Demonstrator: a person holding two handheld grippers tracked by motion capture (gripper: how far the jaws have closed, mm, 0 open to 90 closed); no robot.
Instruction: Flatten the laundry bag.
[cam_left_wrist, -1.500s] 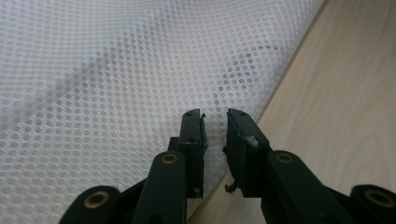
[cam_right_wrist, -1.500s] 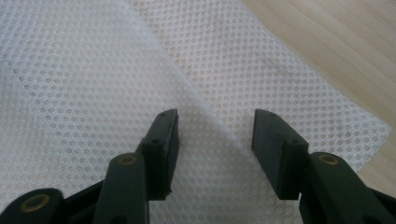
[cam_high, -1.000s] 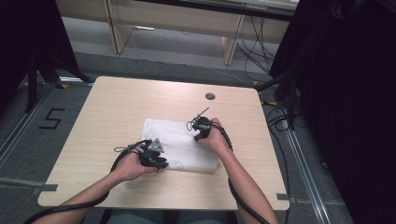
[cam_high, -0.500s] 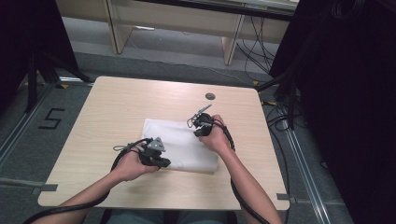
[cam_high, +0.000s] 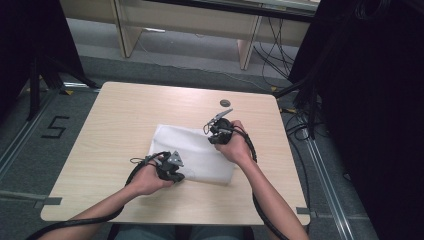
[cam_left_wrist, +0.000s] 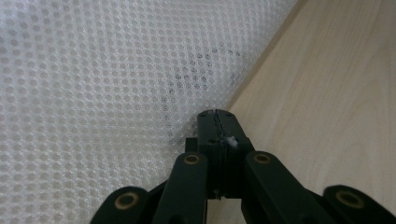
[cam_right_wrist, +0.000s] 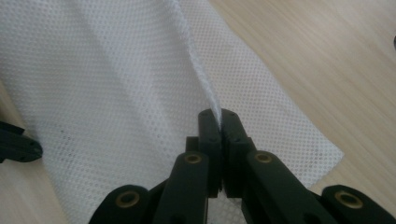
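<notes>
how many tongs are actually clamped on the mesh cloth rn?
2. Left tongs are shut on the white mesh cloth at its near edge; right tongs are shut on a raised fold at its far right side, as the high view places them.

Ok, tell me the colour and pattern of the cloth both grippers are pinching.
White mesh cloth, dotted all over with small round holes; clearest in the left gripper view.

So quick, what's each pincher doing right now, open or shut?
Left gripper: shut on the white mesh cloth, at its edge.
Right gripper: shut on a raised fold of the same cloth.
</notes>
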